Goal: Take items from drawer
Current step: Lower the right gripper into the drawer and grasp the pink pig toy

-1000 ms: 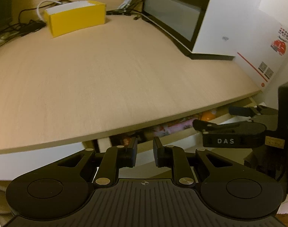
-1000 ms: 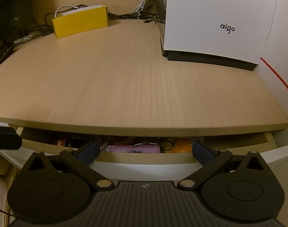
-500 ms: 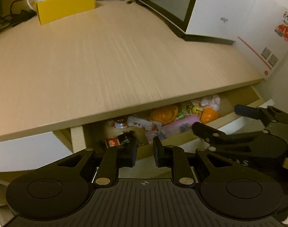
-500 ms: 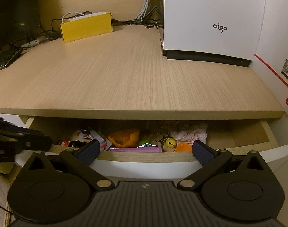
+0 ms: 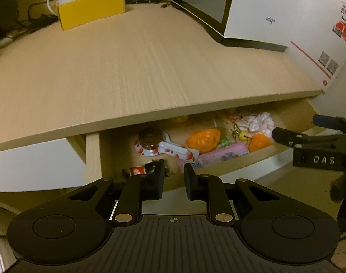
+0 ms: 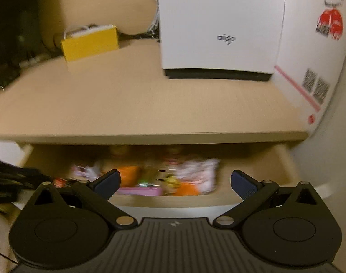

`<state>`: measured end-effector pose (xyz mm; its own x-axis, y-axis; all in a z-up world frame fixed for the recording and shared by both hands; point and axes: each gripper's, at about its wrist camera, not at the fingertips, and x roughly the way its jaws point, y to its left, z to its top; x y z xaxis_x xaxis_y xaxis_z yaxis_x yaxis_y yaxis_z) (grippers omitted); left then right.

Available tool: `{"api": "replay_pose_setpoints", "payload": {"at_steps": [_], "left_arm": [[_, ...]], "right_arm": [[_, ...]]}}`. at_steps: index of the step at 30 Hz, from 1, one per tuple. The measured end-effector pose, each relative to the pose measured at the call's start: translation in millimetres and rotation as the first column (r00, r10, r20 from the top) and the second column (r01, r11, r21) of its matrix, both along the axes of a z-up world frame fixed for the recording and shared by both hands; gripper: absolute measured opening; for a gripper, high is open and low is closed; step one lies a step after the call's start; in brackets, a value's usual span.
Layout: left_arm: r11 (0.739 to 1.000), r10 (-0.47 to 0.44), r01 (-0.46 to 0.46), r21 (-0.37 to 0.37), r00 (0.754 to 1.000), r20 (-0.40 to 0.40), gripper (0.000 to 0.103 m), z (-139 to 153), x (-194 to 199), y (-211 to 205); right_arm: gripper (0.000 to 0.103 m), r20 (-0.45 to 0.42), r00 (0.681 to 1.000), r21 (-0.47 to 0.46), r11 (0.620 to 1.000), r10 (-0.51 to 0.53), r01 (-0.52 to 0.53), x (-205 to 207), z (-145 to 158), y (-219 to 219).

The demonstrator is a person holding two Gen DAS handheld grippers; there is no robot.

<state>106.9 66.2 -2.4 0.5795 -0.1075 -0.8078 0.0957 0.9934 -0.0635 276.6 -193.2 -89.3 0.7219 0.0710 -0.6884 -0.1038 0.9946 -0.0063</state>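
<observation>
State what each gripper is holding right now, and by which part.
Nothing. The left gripper has its fingers close together with only a bare gap between them; the right gripper is wide open over the drawer.

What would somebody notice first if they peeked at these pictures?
Probably the open drawer under the desk, stuffed with colourful bits: an orange toy in the middle and a pink case along its front edge. Up on the desk, a yellow box sits at the back left and a big white box at the right.

Light: dim, warm yellow cast.
Blur: right wrist view smeared; left sharper.
Edges: fisheye bends pale wooden bench (image 5: 127, 72).
</observation>
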Motion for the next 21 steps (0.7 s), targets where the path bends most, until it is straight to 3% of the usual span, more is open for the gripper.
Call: {"api": "replay_pose_setpoints", "payload": {"at_steps": [3,11,21], "left_arm": [[0.999,0.043,-0.043,-0.025,0.999,-0.007,0.02,-0.5,-1.8,3.7],[0.997,0.077,-0.077,-0.007,0.997,-0.017,0.02,-1.8,-4.4,-1.2],[0.998,0.056,-0.054,0.041,0.997,-0.046,0.02,1.1,4.3,-6.8]], "right_arm": [[0.103,-0.022,1.0,0.003,1.0,0.0,0.0,0.2,-6.6,-11.8],[0.103,-0.026,0.999,0.037,0.999,0.035,-0.034,-18.2,-8.7,-25.4],[0.103,0.005,0.999,0.014,0.999,-0.042,0.042,-52.4,-13.0,-19.4]]}}
